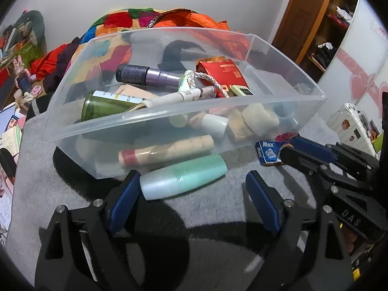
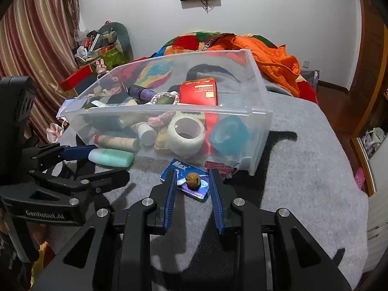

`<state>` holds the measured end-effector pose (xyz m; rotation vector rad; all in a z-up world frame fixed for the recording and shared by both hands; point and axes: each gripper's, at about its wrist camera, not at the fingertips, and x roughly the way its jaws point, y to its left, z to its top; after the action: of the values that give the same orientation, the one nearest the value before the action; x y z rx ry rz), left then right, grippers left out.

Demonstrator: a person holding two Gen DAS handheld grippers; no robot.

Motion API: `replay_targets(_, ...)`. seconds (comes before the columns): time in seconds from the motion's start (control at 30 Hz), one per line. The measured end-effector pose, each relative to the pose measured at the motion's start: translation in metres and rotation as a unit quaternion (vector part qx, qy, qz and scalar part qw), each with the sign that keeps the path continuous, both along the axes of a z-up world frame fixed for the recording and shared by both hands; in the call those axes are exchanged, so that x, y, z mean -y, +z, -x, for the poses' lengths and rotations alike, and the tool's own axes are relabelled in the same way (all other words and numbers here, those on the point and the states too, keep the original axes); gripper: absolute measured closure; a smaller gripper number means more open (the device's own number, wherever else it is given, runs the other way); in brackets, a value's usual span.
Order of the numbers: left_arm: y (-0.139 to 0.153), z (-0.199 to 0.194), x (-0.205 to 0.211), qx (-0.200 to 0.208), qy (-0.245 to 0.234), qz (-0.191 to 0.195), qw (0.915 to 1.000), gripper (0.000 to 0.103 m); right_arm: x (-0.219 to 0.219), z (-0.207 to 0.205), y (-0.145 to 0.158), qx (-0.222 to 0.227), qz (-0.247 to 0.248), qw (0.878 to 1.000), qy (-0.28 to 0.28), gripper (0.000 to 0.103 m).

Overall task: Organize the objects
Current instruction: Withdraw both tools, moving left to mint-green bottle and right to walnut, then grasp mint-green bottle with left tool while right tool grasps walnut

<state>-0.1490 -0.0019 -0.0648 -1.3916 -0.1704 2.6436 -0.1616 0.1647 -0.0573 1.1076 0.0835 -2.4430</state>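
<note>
Grey fleece blanket [image 2: 303, 145] covers the surface, which looks like a bed, with a white wall and a heap of orange and patchwork bedding [image 2: 266, 55] behind. On the blanket stands a clear plastic storage bin [image 1: 169, 118], tilted towards the cameras and crowded with bottles, a red carton [image 1: 223, 72], a roll of white tape [image 2: 186, 135] and a blue tape ring [image 2: 229, 135].

Just outside the bin's near wall lies a mint-green tapered plastic bottle [image 1: 181, 178] on its side. The left hand-held gripper [image 1: 194, 191] is released, its blue-padded fingers spread wide; one pad sits right at the bottle's pale end, the other stands well clear of it, and the bottle rests on the blanket ungripped.

To the right, beside the bin's corner, lies a small blue "Max" packet [image 2: 186, 179] with a brown walnut-like nut [image 2: 192, 180] on top of it. The right hand-held gripper [image 2: 191, 181] brackets the packet and nut, its fingers drawn in near the packet's edges; whether the pads actually press on the packet cannot be told.
</note>
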Motion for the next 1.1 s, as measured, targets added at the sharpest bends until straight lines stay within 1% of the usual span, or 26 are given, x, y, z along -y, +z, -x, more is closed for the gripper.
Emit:
replay_targets(0.1,-0.001,0.001,0.002,-0.001,0.010,-0.013,0.9999,0.014,0.005,0.001,-0.003,-0.006,-0.010,1.000,-0.001,0.081)
replay_targets(0.13,-0.001,0.001,0.001,-0.002,0.010,-0.012,0.9999,0.014,0.006,0.000,-0.003,-0.009,-0.012,1.000,-0.003,0.084)
replay_targets(0.23,-0.004,-0.001,-0.005,-0.009,0.007,0.012,0.9999,0.014,0.006,-0.001,-0.004,-0.013,-0.014,1.000,-0.007,0.091)
replay_targets(0.33,-0.006,-0.003,-0.010,-0.018,0.017,0.032,0.9992,0.017,0.004,-0.003,-0.004,-0.016,-0.014,1.000,-0.010,0.091)
replay_targets(0.47,-0.005,-0.006,-0.004,-0.026,0.035,0.020,0.9989,0.033,0.003,-0.006,-0.003,-0.011,-0.005,1.000,-0.006,0.091)
replay_targets(0.57,-0.003,-0.007,0.003,-0.025,0.039,0.005,0.9989,0.041,0.001,-0.009,-0.002,-0.009,-0.001,1.000,-0.005,0.091)
replay_targets(0.6,-0.002,-0.007,0.004,-0.024,0.038,0.001,0.9990,0.045,0.001,-0.010,-0.002,-0.008,0.001,1.000,-0.005,0.091)
replay_targets(0.63,-0.001,-0.009,0.006,-0.024,0.037,-0.004,0.9990,0.047,0.001,-0.010,-0.002,-0.006,0.003,1.000,-0.006,0.091)
replay_targets(0.7,0.000,-0.012,0.007,-0.024,0.032,-0.010,0.9991,0.057,0.000,-0.011,-0.002,-0.004,0.007,1.000,-0.005,0.091)
replay_targets(0.73,0.001,-0.015,0.007,-0.022,0.029,-0.015,0.9992,0.059,-0.001,-0.010,-0.001,-0.004,0.007,1.000,-0.005,0.091)
replay_targets(0.8,0.002,-0.022,0.007,-0.018,0.017,-0.032,0.9992,0.070,-0.001,-0.011,0.000,-0.003,0.008,1.000,-0.002,0.091)
replay_targets(0.83,0.002,-0.026,0.006,-0.012,0.005,-0.046,0.9989,0.070,-0.001,-0.011,0.000,-0.003,0.009,1.000,-0.001,0.091)
replay_targets(0.9,0.006,-0.037,0.002,-0.010,-0.017,-0.056,0.9982,0.070,-0.001,-0.013,0.002,-0.003,0.011,1.000,0.000,0.091)
replay_targets(0.97,0.011,-0.045,-0.003,-0.017,-0.027,-0.046,0.9984,0.070,-0.002,-0.012,0.002,-0.002,0.012,1.000,-0.002,0.091)
replay_targets(1.03,0.019,-0.050,-0.006,-0.031,-0.030,-0.025,0.9987,0.070,-0.002,-0.013,0.004,-0.003,0.015,1.000,-0.003,0.091)
replay_targets(1.1,0.023,-0.048,-0.007,-0.037,-0.031,-0.012,0.9987,0.070,-0.003,-0.013,0.007,-0.005,0.019,1.000,-0.003,0.091)
